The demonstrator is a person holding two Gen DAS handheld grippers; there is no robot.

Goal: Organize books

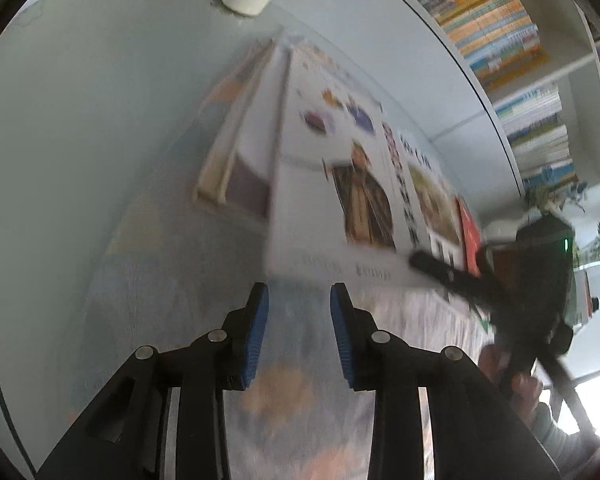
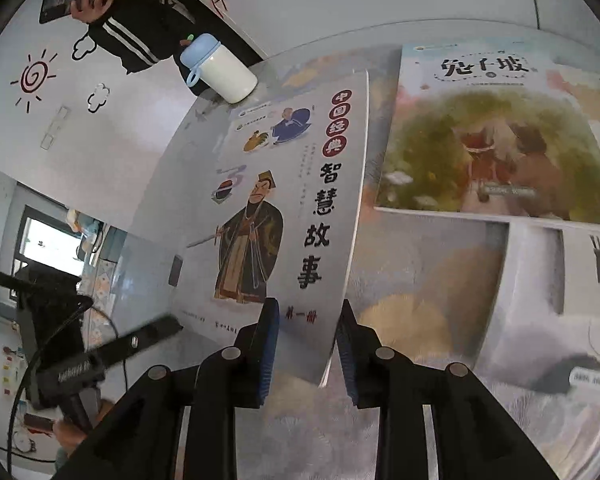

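left hand-held gripper (image 1: 299,300) spread, empty | right hand-held gripper (image 2: 308,316) spread astride white storybook (image 2: 284,208) | left view blurred

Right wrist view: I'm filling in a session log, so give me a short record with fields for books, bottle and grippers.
white book: robed man on cover, corner between the jaws of the right gripper
green book: flat, right of white book
bottle: white, blue lid, beyond the books
right gripper: open
left gripper: open, nothing between
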